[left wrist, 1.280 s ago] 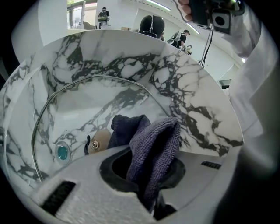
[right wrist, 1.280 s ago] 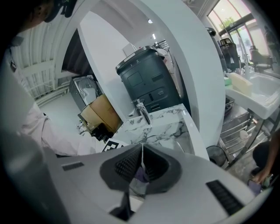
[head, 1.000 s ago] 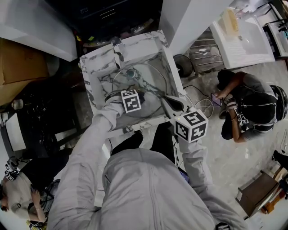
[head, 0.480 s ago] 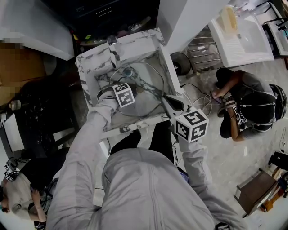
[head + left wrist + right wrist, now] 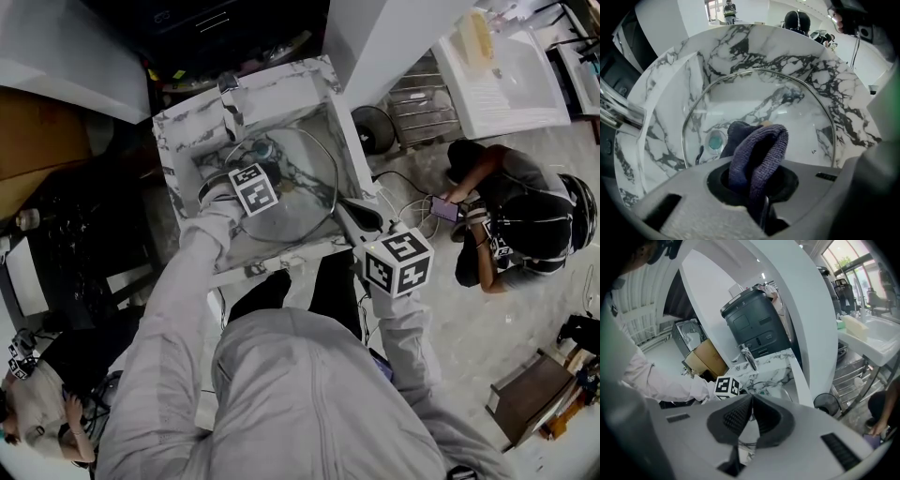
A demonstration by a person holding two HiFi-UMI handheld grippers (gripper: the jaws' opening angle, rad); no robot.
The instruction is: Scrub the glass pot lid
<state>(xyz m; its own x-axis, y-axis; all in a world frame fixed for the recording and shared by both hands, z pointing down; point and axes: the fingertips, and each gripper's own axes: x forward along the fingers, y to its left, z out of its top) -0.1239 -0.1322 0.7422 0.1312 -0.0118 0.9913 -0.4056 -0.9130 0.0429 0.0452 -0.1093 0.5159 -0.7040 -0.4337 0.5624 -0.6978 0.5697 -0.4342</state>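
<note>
The glass pot lid (image 5: 309,202) stands tilted inside the marble sink (image 5: 187,131). In the left gripper view its metal rim (image 5: 825,108) arcs across the basin. My left gripper (image 5: 249,178) reaches into the sink and is shut on a dark purple cloth (image 5: 759,150). The cloth presses on the glass near the teal drain (image 5: 715,140) and hides the fingertips. My right gripper (image 5: 361,214) sits at the lid's right edge over the sink's front corner. Its jaws (image 5: 751,397) are closed tip to tip, seemingly on the rim.
A chrome faucet (image 5: 230,94) rises at the sink's back left. A person (image 5: 516,216) sits on the floor to the right, near a white basin (image 5: 506,75) and wire rack (image 5: 431,103). A black bin (image 5: 754,324) and cardboard box (image 5: 705,357) stand behind the sink.
My left gripper has slid with the cloth up and to the left across the lid, toward the back of the sink. The right gripper has stayed at the lid's edge.
</note>
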